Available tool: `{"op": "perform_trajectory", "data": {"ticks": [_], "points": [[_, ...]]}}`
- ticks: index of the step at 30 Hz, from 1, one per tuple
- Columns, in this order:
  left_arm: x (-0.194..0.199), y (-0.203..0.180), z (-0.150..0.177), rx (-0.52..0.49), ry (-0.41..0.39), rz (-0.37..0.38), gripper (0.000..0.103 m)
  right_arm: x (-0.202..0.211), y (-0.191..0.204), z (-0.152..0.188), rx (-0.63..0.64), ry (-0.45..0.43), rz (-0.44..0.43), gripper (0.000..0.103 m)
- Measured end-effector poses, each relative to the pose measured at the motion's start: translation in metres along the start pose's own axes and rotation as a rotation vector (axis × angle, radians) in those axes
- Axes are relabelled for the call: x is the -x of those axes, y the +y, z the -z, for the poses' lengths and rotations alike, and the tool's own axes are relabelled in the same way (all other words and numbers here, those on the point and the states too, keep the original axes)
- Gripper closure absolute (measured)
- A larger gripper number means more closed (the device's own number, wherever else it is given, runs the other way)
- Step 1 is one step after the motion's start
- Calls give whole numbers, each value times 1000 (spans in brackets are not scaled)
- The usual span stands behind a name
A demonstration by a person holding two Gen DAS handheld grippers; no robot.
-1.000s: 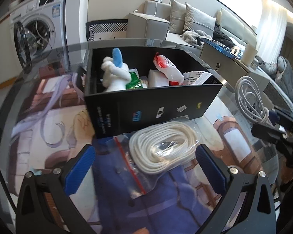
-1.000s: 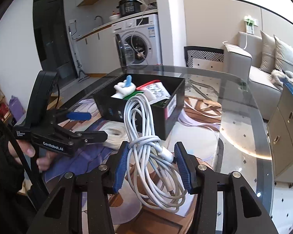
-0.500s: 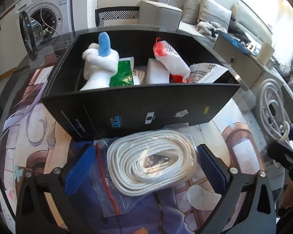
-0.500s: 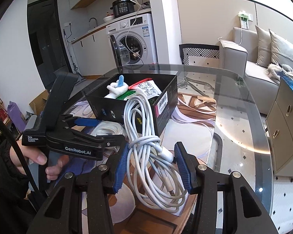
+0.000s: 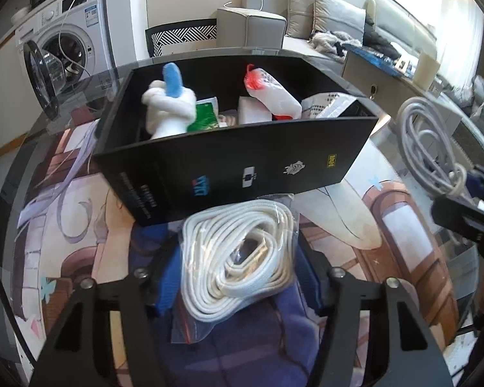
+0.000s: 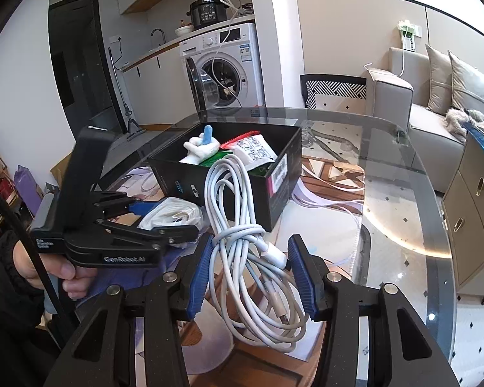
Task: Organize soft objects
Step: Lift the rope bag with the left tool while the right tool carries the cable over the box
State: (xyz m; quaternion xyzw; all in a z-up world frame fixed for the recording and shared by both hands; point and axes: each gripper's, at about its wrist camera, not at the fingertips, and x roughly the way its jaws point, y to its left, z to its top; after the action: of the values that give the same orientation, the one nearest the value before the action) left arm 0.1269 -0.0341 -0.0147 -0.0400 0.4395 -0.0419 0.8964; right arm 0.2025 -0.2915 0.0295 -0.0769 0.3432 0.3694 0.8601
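Note:
A coil of white rope in a clear zip bag [image 5: 242,258] lies on the printed mat just in front of the black box [image 5: 242,167]. My left gripper [image 5: 238,274] straddles it, its jaws closing, and the blue pads [image 5: 169,277] squeeze the bag from both sides. In the right wrist view the same bagged rope [image 6: 174,213] sits between the left gripper's fingers. My right gripper [image 6: 250,274] is shut on a bundle of white cable [image 6: 238,225], held above the table beside the box [image 6: 229,187]. The cable [image 5: 426,148] also hangs at the right of the left wrist view.
The box holds a white plush with a blue piece [image 5: 171,106], a green packet [image 5: 205,116] and a red-and-white packet [image 5: 271,93]. A glass table [image 6: 387,174] carries the mat. A washing machine [image 6: 222,64], a sofa [image 6: 435,74] and a cabinet [image 6: 474,200] stand around.
The left gripper came forward over the bagged rope and its jaws drew in from wide apart until they pinch the bag. The right gripper and its cable stayed put.

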Motion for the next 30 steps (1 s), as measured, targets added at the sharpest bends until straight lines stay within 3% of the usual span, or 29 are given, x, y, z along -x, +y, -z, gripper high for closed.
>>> {"op": "perform_trajectory", "data": {"ticks": [9, 18, 30], "points": [[41, 16, 4, 10, -95, 28, 45, -3, 14, -6, 19, -26, -11, 55], [76, 34, -15, 35, -203, 37, 45, -1, 21, -27, -29, -77, -11, 55], [73, 42, -59, 38, -280, 47, 45, -23, 19, -69, -140, -115, 13, 56]]}}
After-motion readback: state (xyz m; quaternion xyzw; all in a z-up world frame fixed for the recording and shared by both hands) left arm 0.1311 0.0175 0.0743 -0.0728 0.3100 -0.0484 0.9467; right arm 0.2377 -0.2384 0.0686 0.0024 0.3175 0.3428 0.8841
